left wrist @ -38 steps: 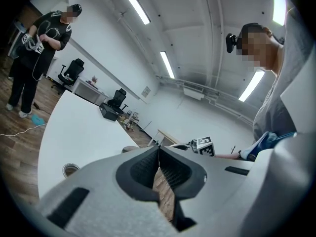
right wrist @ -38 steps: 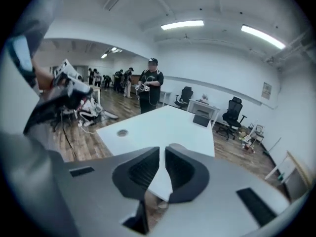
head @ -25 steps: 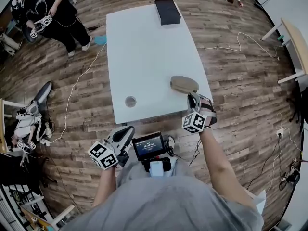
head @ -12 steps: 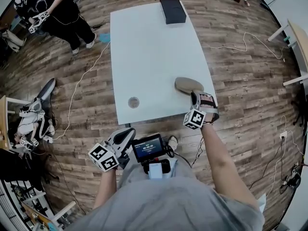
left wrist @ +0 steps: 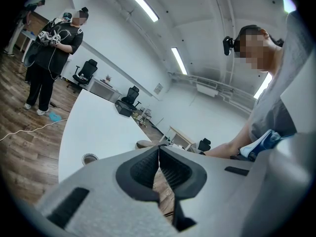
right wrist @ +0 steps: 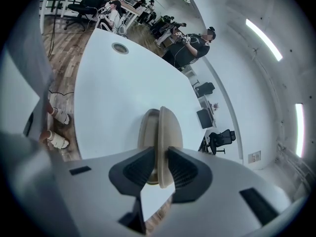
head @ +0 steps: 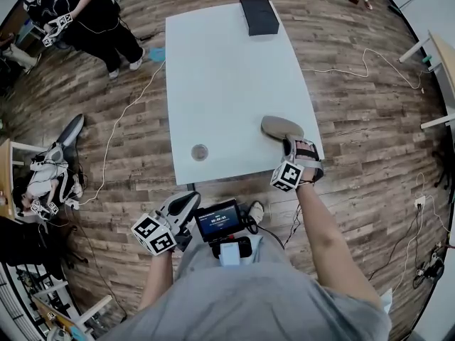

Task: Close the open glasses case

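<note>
The tan glasses case [head: 280, 127] lies at the near right corner of the white table [head: 220, 84]. In the right gripper view its lid [right wrist: 166, 132] stands up on edge over the base [right wrist: 146, 130], so the case is open. My right gripper [head: 291, 143] reaches over the table's front edge, and its jaws [right wrist: 159, 158] are shut on the near rim of that lid. My left gripper [head: 189, 197] hangs below the table's front edge, over the floor. Its pads [left wrist: 159, 158] meet with nothing between them.
A black box [head: 259, 15] sits at the table's far end. A round cable grommet [head: 200, 152] is set in the table near the front left. A person [head: 78, 13] stands at the far left. Gear and cables [head: 50, 176] lie on the wood floor to the left.
My right gripper has edged forward to the case and now has its lid between the jaws. The left gripper has stayed where it was.
</note>
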